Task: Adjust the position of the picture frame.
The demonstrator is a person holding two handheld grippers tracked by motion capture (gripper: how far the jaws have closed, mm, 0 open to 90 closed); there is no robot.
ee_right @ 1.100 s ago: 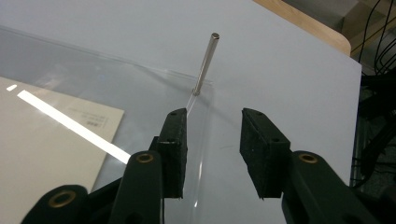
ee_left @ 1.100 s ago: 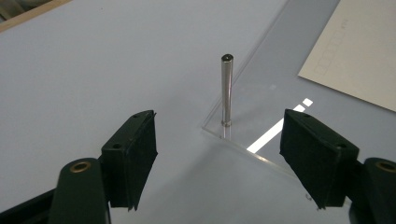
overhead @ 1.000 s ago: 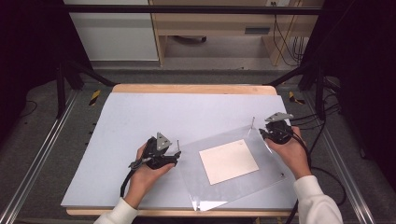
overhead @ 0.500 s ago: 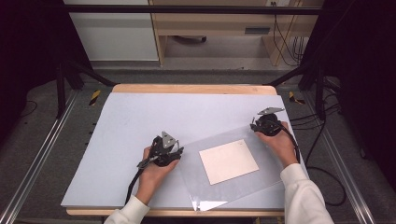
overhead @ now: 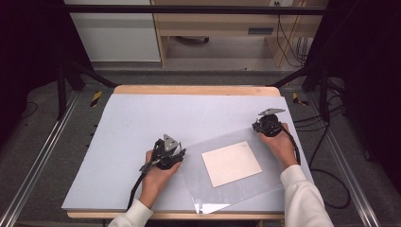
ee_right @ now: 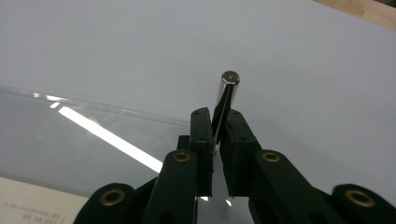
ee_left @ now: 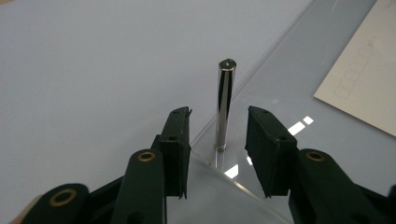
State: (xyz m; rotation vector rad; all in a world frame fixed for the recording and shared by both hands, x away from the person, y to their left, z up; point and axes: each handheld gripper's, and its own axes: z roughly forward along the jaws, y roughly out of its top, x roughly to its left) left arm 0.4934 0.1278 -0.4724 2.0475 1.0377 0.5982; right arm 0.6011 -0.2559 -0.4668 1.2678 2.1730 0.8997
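Clear plate (overhead: 227, 175), right post (ee_right: 224, 107) clamped — left post (ee_left: 224, 107) between parted jaws

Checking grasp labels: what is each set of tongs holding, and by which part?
Right tongs clamp a shiny metal pin on the clear acrylic sheet, low on its shaft. Left tongs, just closing, straddle another pin untouched.

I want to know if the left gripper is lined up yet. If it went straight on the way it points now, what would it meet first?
Most likely the upright metal pin at the corner of the clear sheet. It stands between the left gripper's jaws, which have been closing but do not yet touch it.
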